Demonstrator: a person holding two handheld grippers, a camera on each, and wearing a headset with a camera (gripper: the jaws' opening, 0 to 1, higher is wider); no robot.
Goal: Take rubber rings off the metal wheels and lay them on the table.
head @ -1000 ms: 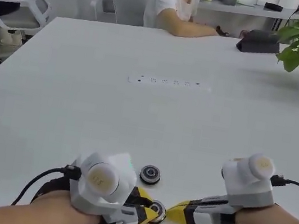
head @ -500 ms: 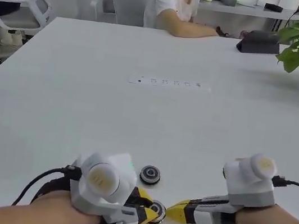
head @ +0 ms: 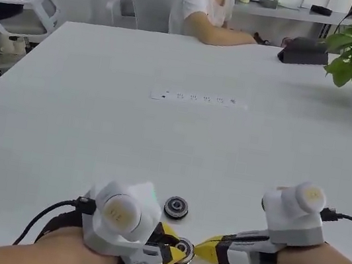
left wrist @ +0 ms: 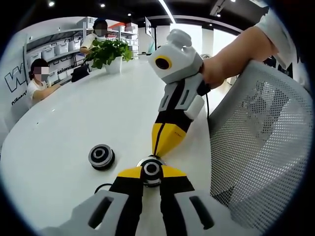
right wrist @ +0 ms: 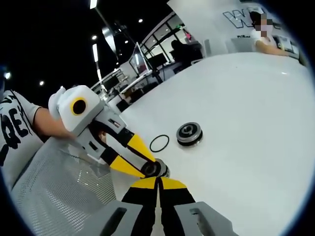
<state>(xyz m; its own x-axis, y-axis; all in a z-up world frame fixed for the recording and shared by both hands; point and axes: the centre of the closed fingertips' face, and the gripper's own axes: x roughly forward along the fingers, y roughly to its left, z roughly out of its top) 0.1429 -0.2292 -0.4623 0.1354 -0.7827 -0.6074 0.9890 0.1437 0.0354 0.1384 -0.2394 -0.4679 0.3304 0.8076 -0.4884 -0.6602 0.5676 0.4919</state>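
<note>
Two pairs of yellow jaws met at one small silver metal wheel (right wrist: 154,169): the left gripper (left wrist: 150,172) clamped it across its sides, while the right gripper (right wrist: 158,180) had its jaws pressed together at the rim, its grip on the rubber unclear. A shallow pinch could slip off. A hard tug might wrench the wheel onto the white table (head: 162,136), where a second black-ringed wheel (head: 177,206) and a loose black rubber ring (right wrist: 159,143) lay.

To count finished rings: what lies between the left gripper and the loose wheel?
One black rubber ring lies flat there, apart from the loose wheel, in the right gripper view.
</note>
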